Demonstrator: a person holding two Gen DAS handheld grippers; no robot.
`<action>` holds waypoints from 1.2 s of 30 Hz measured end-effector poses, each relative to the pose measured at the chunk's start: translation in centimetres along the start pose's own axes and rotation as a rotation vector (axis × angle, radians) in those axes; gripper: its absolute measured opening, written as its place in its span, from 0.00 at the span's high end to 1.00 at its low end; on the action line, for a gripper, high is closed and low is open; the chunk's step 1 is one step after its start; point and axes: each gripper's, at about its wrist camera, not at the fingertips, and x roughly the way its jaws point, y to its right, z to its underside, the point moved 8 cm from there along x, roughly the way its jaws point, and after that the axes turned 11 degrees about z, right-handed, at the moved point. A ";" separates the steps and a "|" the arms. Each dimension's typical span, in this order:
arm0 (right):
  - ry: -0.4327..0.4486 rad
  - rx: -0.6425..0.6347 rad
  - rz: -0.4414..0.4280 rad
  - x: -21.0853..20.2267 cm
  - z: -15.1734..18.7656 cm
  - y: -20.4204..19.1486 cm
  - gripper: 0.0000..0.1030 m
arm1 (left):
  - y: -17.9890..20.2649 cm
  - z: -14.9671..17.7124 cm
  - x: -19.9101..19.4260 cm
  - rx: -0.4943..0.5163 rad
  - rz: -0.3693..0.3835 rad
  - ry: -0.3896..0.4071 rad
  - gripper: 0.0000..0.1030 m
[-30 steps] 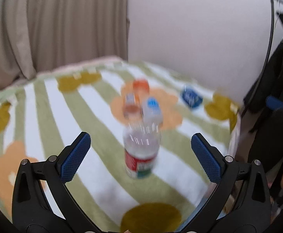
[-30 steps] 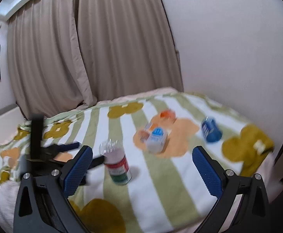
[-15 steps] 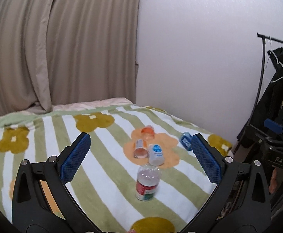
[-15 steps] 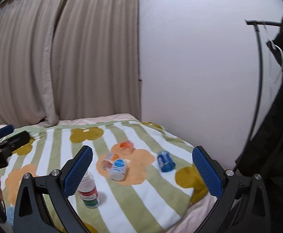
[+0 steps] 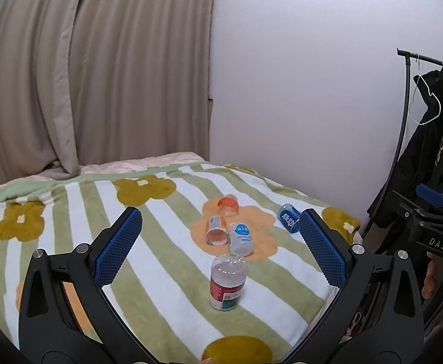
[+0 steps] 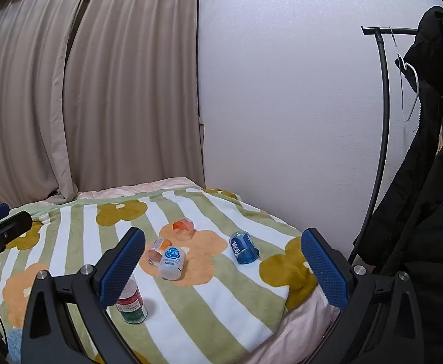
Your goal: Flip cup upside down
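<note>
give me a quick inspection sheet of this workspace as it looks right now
surface: striped flower blanket on a bed.
job's things: red-labelled cup standing base up.
clutter: white cup, orange-labelled cup, orange-tinted cup and blue cup, all tipped over.
grippers: left tool open, empty; right tool open, empty.
cables: nothing seen.
surroundings: curtain, white wall, coat rack with black coat.

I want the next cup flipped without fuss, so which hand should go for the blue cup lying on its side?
Probably the right. The blue plastic cup lies between the open right gripper fingers in its view; from the open left gripper it sits by the right finger, behind the standing clear bottle-shaped cup.
</note>
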 end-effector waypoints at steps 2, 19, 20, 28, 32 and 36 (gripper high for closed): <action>0.000 0.001 0.001 0.0 0.0 0.0 0.00 | 0.1 0.0 0.0 0.004 0.001 0.002 0.00; -0.003 -0.006 0.008 0.1 0.2 0.1 0.00 | 0.5 0.1 -0.1 0.010 0.013 -0.002 0.00; -0.003 -0.005 0.008 0.1 0.2 0.1 0.00 | 0.6 0.1 -0.1 0.010 0.017 -0.004 0.00; -0.009 -0.008 0.005 0.4 0.3 0.0 0.00 | 0.3 -0.6 -0.9 -0.010 0.001 0.029 0.00; -0.010 -0.008 0.005 0.5 0.4 -0.1 0.00 | 0.4 -1.0 -1.3 0.029 -0.034 0.051 0.00; -0.012 -0.007 0.001 0.6 0.5 -0.3 0.00 | 0.8 -1.2 -1.7 0.064 -0.039 0.076 0.00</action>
